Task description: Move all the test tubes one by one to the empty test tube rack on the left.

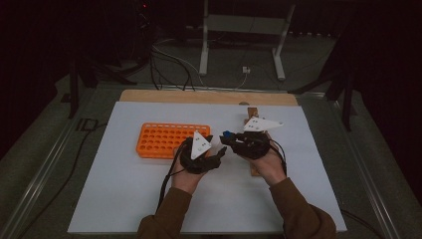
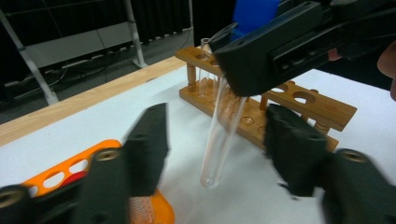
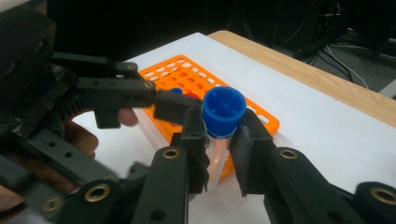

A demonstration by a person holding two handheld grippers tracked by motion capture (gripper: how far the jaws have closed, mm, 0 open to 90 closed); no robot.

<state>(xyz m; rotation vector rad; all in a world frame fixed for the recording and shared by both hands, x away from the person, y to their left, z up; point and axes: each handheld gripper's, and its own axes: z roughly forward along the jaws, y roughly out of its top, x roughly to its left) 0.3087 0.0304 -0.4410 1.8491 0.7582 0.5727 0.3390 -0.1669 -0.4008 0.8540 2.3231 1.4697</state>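
Right gripper (image 3: 219, 154) clamped just under blue cap (image 3: 224, 109) of test tube (image 2: 219, 140), holding it tilted for handover. Left gripper (image 2: 215, 149) jaws apart, straddling tube's lower body without contact. Orange rack (image 1: 169, 139) beside left gripper, likely destination.

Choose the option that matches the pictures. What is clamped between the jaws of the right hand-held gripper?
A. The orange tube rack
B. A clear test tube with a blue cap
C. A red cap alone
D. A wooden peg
B: in the right gripper view the right hand-held gripper has its jaws pressed on a clear test tube just below its blue cap.
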